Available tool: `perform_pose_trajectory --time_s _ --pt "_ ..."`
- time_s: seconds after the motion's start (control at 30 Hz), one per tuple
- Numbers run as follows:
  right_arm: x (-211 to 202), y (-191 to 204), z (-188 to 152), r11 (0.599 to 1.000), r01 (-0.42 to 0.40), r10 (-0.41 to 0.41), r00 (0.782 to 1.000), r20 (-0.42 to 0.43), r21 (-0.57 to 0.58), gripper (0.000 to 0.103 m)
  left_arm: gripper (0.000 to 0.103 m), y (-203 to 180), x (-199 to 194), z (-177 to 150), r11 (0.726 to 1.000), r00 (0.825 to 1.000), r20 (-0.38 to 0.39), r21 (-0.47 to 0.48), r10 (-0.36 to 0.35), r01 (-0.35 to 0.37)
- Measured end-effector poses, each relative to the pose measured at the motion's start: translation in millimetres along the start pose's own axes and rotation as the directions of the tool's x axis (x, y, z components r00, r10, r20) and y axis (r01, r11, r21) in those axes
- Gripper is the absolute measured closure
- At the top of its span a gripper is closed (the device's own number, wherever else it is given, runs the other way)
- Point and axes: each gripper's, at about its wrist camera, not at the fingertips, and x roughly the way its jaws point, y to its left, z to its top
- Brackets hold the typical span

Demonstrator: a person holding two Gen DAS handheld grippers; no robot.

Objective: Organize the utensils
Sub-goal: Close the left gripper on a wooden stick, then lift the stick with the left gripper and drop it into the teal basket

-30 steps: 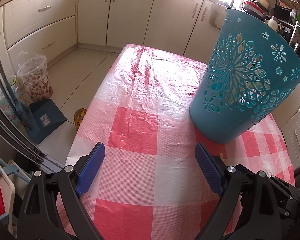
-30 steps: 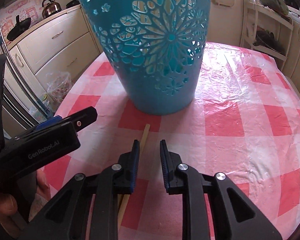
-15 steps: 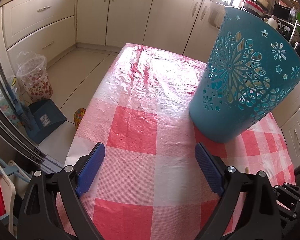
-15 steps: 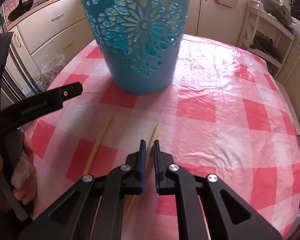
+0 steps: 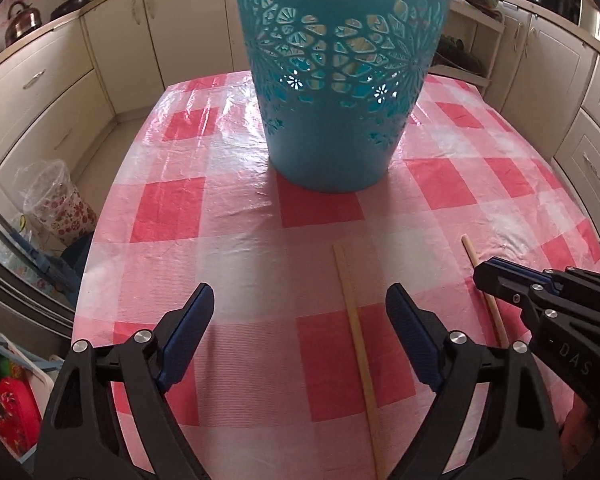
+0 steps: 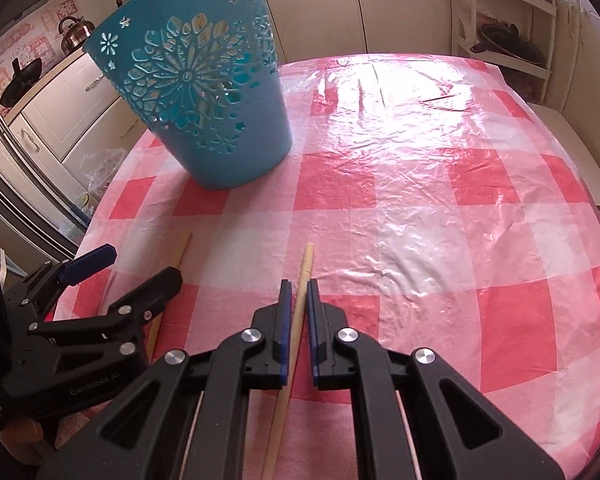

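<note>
The right gripper (image 6: 297,286) has closed its jaws and now holds 1 chopstick (image 6: 305,264), which was lying free on the tablecloth (image 6: 420,200) 1 second ago. The left gripper (image 5: 300,304) has its fingers wide, a little narrower than before, with the second chopstick (image 5: 354,320) between them, not yet gripped. The blue basket (image 5: 340,100) stands at 12 o'clock; I judge both sticks go there.
</note>
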Motion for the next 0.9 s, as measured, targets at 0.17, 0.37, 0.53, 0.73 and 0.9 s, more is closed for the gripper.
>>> perform_pose_trajectory --time_s 0.17,0.37,0.53,0.73,0.9 --pt "-4 -9 -3 1.000 -0.011 0.011 1.000 0.001 0.004 0.095 0.044 -13 1 -1 1.000 1.000 -0.015 0.015 0.007 -0.007" --pt "-5 -6 -4 1.000 -0.009 0.009 1.000 0.001 0.003 0.095 0.086 -23 -5 -2 0.999 1.000 -0.005 0.035 -0.021 0.021" --pt "-4 -4 -4 1.000 -0.008 0.008 1.000 0.001 0.004 0.094 0.099 -17 -4 0 0.997 0.997 -0.018 0.012 -0.070 0.071" --pt "-4 -5 -3 1.000 -0.012 0.012 1.000 0.004 0.007 0.094 0.099 2 0 4 0.999 0.999 -0.018 -0.009 -0.034 0.033" --pt "-4 -1 -2 1.000 -0.009 0.009 1.000 0.014 -0.003 0.085 0.097 10 2 7 1.000 0.999 -0.034 -0.006 -0.015 0.015"
